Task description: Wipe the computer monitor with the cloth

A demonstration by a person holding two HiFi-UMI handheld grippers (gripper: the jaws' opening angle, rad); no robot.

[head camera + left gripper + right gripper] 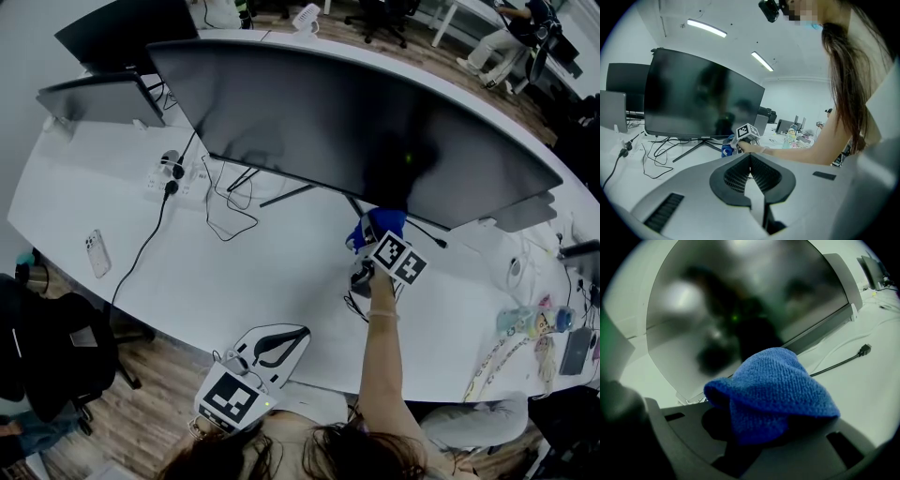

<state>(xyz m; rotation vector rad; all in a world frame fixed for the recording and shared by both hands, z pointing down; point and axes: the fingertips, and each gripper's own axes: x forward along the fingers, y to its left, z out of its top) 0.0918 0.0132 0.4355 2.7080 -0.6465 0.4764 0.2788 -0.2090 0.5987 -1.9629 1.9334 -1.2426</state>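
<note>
A wide curved dark monitor (356, 131) stands on the white desk (262, 272). My right gripper (382, 230) is shut on a blue cloth (384, 223), held just below the screen's lower edge right of centre. In the right gripper view the bunched cloth (771, 390) fills the space before the jaws, with the screen (740, 301) close ahead. My left gripper (272, 342) hangs low near the desk's front edge, shut with nothing between its jaws. In the left gripper view its closed jaws (751, 176) point toward the monitor (701, 98) and the right gripper's marker cube (747, 131).
Black cables (225, 202) and a power strip (173, 176) lie under the monitor's left half. A phone (97, 253) rests at the desk's left. A second monitor (98, 98) stands at the back left. Small items and a bottle (534, 321) crowd the right end. A black chair (47, 352) stands left.
</note>
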